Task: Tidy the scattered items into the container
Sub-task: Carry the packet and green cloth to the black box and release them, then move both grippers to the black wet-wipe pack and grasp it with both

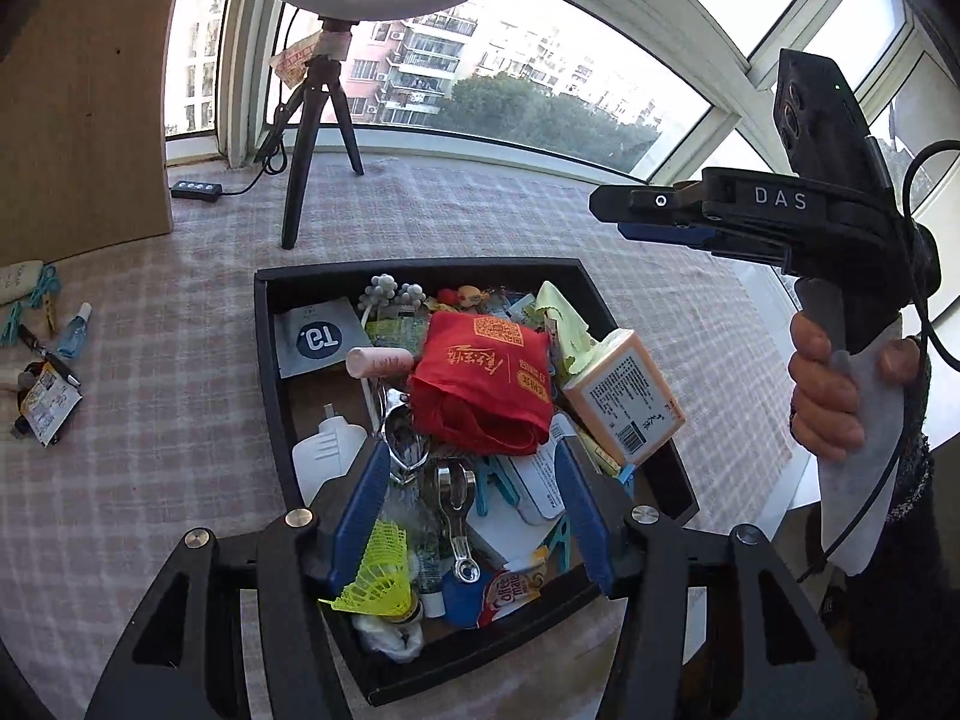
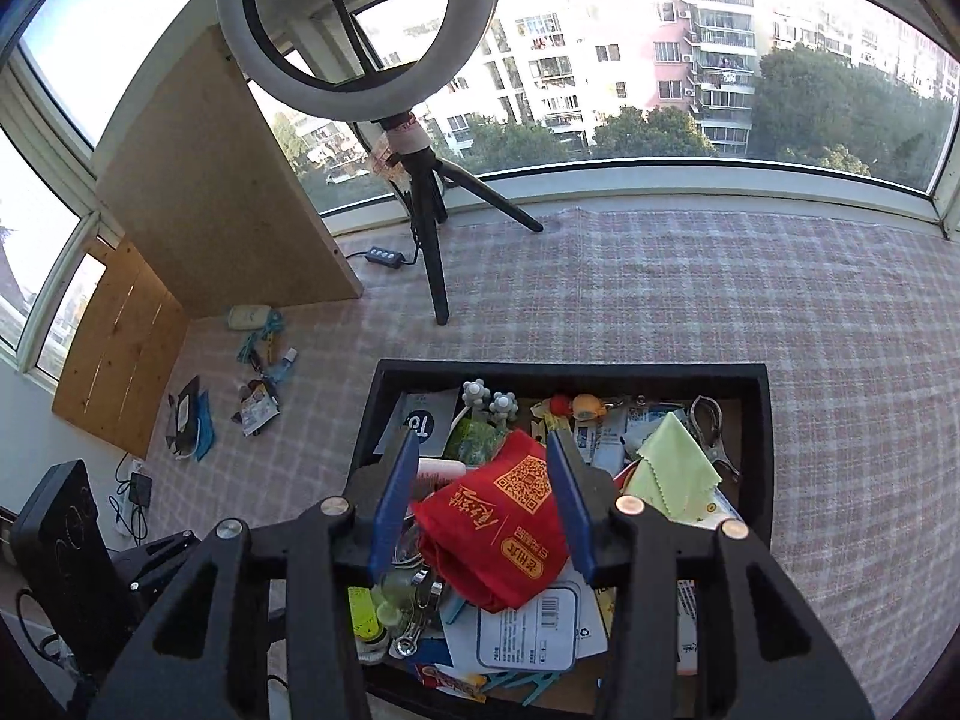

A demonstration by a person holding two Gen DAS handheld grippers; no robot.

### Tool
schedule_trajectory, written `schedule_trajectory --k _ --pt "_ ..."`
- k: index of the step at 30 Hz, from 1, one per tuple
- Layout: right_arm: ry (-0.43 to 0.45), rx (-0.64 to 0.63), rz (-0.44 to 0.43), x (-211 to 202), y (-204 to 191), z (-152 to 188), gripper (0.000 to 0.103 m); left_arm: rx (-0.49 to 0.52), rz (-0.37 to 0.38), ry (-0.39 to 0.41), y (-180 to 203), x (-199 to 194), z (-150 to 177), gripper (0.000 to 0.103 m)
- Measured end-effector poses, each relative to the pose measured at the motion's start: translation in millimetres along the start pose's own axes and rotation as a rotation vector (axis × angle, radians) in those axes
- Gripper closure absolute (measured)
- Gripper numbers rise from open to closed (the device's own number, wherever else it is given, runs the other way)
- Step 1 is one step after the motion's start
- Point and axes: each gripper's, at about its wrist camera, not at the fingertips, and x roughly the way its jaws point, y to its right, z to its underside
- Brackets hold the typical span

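Note:
A black tray (image 1: 420,269) on the checked cloth holds several items: a red bag (image 1: 480,384), an orange-and-white carton (image 1: 624,396), a yellow shuttlecock (image 1: 378,576), a metal tool (image 1: 456,516). My left gripper (image 1: 471,516) is open and empty above the tray's near end. My right gripper (image 2: 489,504) is open and empty above the red bag (image 2: 498,534) in the tray (image 2: 570,371); it also shows side-on in the left wrist view (image 1: 606,207). Several scattered items (image 1: 45,384) lie on the cloth at the left; they also show in the right wrist view (image 2: 258,408).
A ring light on a black tripod (image 1: 312,138) stands behind the tray, with a cable remote (image 1: 195,191). A wooden board (image 2: 222,180) leans at the left by the window. A blue mask and a dark packet (image 2: 192,426) lie near it.

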Motion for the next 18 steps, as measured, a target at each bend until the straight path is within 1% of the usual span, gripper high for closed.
schedule_trajectory --k 5,13,18 --pt "-0.059 -0.082 -0.033 37 -46 -6 0.059 -0.112 -0.089 0.038 -56 -13 7 0.049" --pt "-0.143 -0.182 -0.110 105 -130 -10 0.059 -0.301 -0.267 0.085 -152 -36 30 0.048" --pt "-0.210 -0.230 -0.140 146 -177 -12 0.059 -0.419 -0.339 0.108 -213 -57 51 0.047"
